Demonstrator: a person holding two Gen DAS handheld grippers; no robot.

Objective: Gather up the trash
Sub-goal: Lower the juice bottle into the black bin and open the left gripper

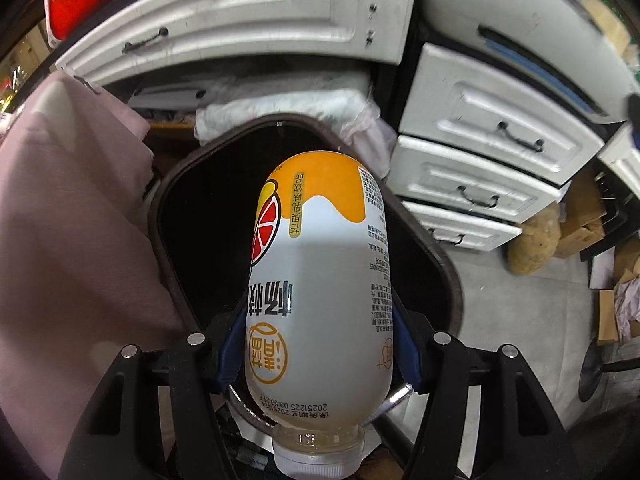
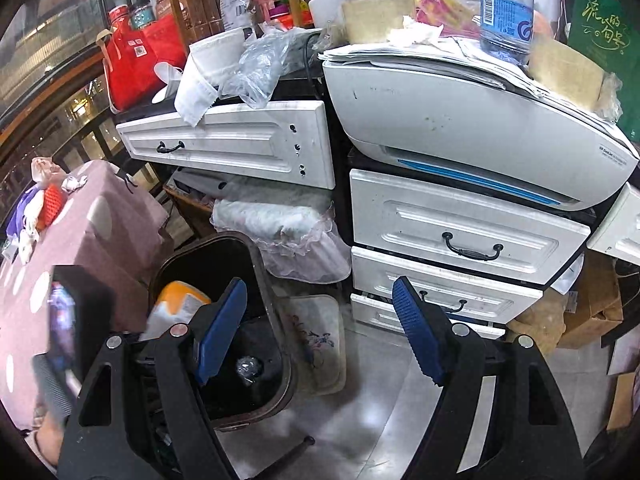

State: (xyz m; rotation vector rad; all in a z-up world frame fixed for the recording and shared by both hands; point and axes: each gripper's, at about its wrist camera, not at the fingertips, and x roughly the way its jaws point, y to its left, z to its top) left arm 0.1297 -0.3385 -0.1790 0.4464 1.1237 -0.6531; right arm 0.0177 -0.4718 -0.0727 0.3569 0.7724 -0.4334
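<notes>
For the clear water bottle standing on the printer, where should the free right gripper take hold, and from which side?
Grip the water bottle across its labelled middle, coming in level from the front. It stands upright on papers atop the printer, and the right gripper is open and empty.

My left gripper (image 1: 318, 344) and right gripper (image 2: 320, 334) have black frames, silver screws and ribbed blue pads (image 2: 416, 330).
</notes>
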